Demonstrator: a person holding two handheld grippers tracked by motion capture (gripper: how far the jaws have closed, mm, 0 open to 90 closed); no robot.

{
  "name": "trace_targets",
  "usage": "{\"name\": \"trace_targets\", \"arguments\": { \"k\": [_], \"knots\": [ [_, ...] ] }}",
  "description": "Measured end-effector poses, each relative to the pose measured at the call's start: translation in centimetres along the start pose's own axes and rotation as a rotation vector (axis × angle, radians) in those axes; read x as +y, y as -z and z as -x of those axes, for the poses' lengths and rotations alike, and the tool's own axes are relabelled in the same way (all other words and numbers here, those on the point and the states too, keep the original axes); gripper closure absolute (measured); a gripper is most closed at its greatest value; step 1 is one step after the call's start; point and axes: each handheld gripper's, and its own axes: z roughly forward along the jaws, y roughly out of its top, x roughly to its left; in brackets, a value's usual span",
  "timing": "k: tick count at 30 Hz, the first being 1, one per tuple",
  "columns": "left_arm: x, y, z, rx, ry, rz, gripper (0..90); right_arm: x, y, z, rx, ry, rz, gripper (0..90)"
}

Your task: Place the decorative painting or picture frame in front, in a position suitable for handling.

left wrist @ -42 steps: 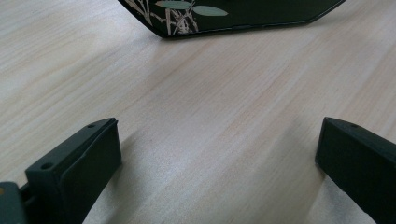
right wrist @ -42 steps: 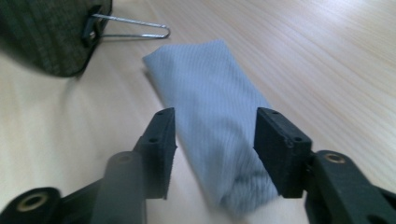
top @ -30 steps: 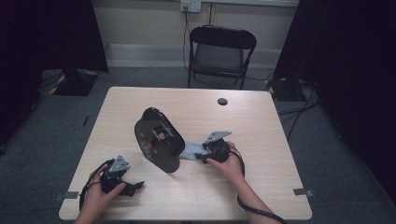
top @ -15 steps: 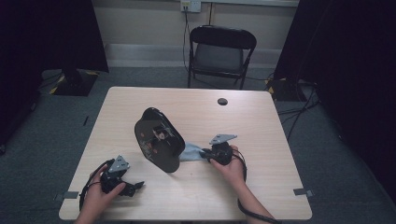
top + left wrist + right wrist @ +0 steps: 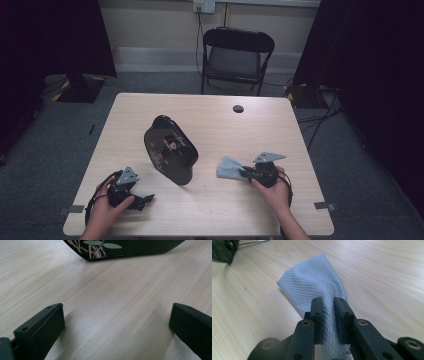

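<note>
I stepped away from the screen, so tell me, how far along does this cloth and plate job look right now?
Done: the right claw is shut on the grey cloth, which trails onto the table. In hand: that cloth lies apart from the black plate, which stands tilted on its stand. Left: any contact between cloth and plate, if that is the aim; the left claw is open and holds nothing.

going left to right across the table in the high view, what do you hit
left gripper → black tray standing on edge → pale blue cloth → right gripper, shut on the cloth
</note>
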Motion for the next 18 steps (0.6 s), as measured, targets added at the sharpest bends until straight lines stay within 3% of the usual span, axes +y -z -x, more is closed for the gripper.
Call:
{"name": "trace_targets", "arguments": {
  "k": [4, 7, 8, 10, 11, 13, 18],
  "knots": [
    [0.0, 0.0, 0.0, 0.0, 0.0, 0.0, 0.0, -1.4, 1.2, 0.8, -0.009, -0.034, -0.004, 75.8],
    [0.0, 0.0, 0.0, 0.0, 0.0, 0.0, 0.0, -1.9, 1.5, 0.8, -0.013, -0.031, 0.003, 69.8],
    [0.0, 0.0, 0.0, 0.0, 0.0, 0.0, 0.0, -2.2, 1.7, 0.9, 0.006, -0.022, -0.002, 59.0],
    [0.0, 0.0, 0.0, 0.0, 0.0, 0.0, 0.0, -2.3, 2.0, 1.0, 0.009, -0.012, 0.01, 48.0],
    [0.0, 0.0, 0.0, 0.0, 0.0, 0.0, 0.0, -2.3, 2.0, 1.0, 0.009, -0.012, 0.01, 48.0],
    [0.0, 0.0, 0.0, 0.0, 0.0, 0.0, 0.0, -2.4, 2.5, 1.2, 0.019, -0.002, 0.028, 38.8],
    [0.0, 0.0, 0.0, 0.0, 0.0, 0.0, 0.0, -3.3, 3.4, 1.3, 0.025, 0.04, -0.018, 28.1]
  ]
}}
